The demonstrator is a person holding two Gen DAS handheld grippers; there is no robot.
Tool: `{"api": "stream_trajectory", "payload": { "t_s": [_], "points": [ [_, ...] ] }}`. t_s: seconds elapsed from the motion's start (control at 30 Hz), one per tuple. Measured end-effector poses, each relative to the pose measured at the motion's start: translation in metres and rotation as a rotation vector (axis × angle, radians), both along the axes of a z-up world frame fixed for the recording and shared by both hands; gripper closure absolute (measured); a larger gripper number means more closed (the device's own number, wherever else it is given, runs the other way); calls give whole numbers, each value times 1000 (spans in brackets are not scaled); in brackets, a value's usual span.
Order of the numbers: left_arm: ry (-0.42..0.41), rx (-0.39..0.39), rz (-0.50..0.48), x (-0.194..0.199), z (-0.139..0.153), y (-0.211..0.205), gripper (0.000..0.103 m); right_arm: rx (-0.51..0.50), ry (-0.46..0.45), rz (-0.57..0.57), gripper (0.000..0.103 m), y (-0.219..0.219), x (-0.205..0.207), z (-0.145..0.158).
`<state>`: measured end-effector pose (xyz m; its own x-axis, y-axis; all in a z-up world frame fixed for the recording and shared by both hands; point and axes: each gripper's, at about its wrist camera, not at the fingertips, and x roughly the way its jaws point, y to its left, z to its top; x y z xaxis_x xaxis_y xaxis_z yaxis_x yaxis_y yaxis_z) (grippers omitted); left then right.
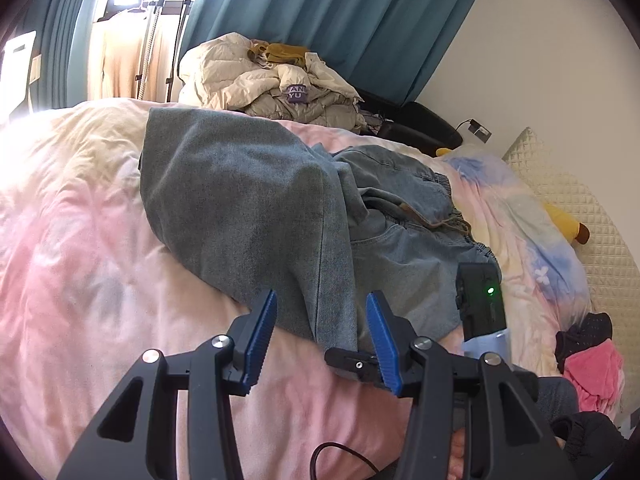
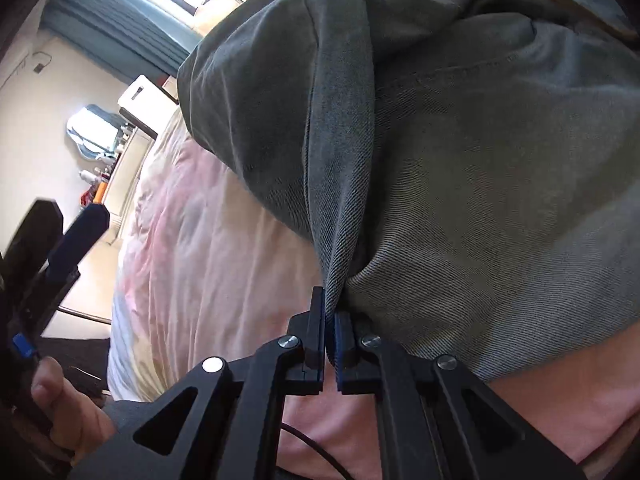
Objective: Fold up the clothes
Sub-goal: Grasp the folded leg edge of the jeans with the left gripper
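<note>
Jeans stretch away across the bed; right gripper pinches their near edge, left gripper spread wide just beside it.

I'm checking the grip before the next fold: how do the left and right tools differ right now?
The left tool is open, its blue pads spread apart; the right tool is shut on the jeans. The left tool holds nothing and hovers at the jeans' near edge; the right tool pinches a bunched fold of denim. Both are black with blue pads, over the pink bedcover.
</note>
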<state>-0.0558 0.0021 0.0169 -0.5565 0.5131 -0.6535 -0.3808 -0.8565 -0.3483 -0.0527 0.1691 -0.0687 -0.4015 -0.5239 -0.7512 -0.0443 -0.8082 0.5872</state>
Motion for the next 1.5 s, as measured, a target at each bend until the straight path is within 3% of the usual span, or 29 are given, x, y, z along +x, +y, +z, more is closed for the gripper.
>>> {"api": "stream_trajectory", "payload": {
  "t_s": [0.07, 0.2, 0.3, 0.43, 0.53, 0.83, 1.0, 1.17, 1.3, 1.4, 1.5],
  "points": [
    [-2, -21, 8, -2, 1, 6, 55, -40, 13, -38, 94, 12, 4, 8],
    [-5, -63, 23, -5, 3, 17, 55, -49, 86, -144, 70, 42, 15, 28],
    [-5, -106, 35, -16, 7, 31, 55, -6, 134, -248, 67, 68, 20, 40],
    [-12, -174, 55, -49, 17, 61, 55, -19, 134, -351, 66, 100, 21, 40],
    [-37, -212, 71, -81, 18, 85, 55, -49, 107, -369, 66, 112, 15, 30],
    [-23, -445, 35, -152, 2, 153, 55, -194, 23, -419, 66, 131, -18, 3],
    [-37, -545, 86, -196, -2, 174, 55, -272, -7, -443, 66, 139, -29, -13],
    [-127, -731, 74, -236, -24, 200, 55, -319, -29, -449, 66, 140, -34, -22],
    [-125, -856, 70, -238, -36, 210, 55, -337, -43, -444, 66, 138, -32, -25],
    [-113, -857, 60, -229, -31, 207, 56, -358, -58, -451, 66, 143, -34, -29],
    [-112, -815, 74, -223, -20, 195, 67, -366, -60, -454, 66, 142, -35, -30]
  ]
}}
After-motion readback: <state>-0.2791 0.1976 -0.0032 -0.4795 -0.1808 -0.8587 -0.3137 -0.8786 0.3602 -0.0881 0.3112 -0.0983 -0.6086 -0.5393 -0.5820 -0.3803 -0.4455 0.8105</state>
